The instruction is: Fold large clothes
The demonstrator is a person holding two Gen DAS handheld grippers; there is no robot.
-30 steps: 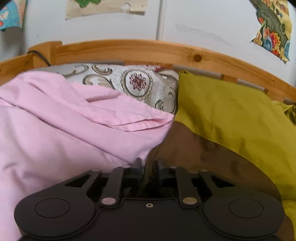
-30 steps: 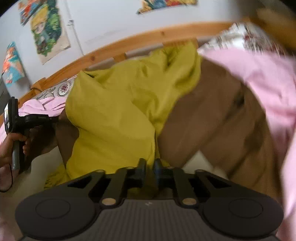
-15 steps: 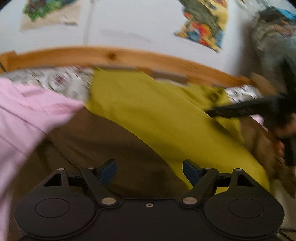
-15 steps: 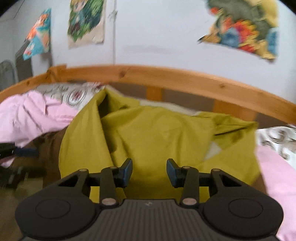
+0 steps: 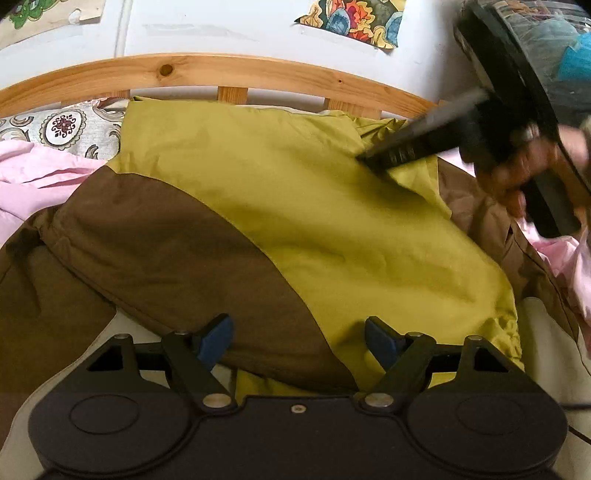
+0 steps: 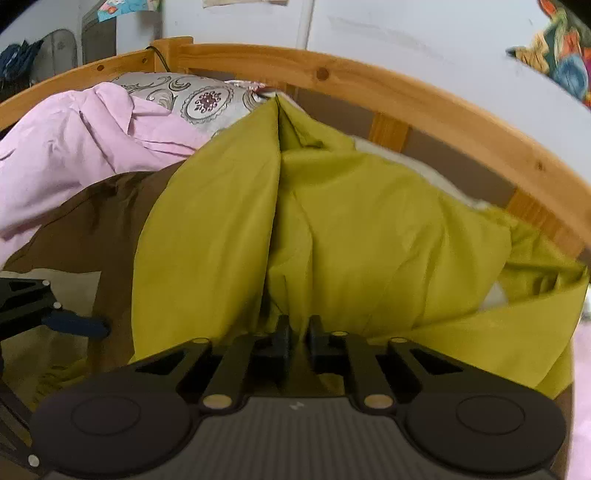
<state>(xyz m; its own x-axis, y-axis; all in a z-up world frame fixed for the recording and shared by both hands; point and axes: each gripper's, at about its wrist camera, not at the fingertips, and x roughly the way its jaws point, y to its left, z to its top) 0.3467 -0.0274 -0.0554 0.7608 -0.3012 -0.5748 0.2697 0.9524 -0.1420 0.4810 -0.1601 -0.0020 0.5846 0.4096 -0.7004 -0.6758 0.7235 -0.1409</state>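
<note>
Lies spread across the bed: garment (image 5: 332, 221), olive-yellow with brown panels, its far edge just short of the headboard (image 5: 221, 70). Bunched to the left of the garment, a pink cloth (image 6: 74, 158), with a patterned pillow (image 6: 207, 99) behind that, against the headboard.

Left tongs (image 5: 299, 339): spread wide, blue pads well apart, gripping nothing, poised over the garment's near edge where brown meets yellow. White sheet (image 5: 546, 350) showing beside the garment's near right corner.

Right tongs (image 6: 297, 338): pinched nearly together on a fold of the garment's yellow fabric, which rises from the fingers in a tented ridge running toward the headboard. In the left view, seen blurred at the garment's far right part, near the headboard, held by a hand (image 5: 517, 177). In the right view, one blue pad of the left tongs visible at the garment's left edge, over the brown panel.

Posters (image 5: 354, 18) on the wall above the headboard.
</note>
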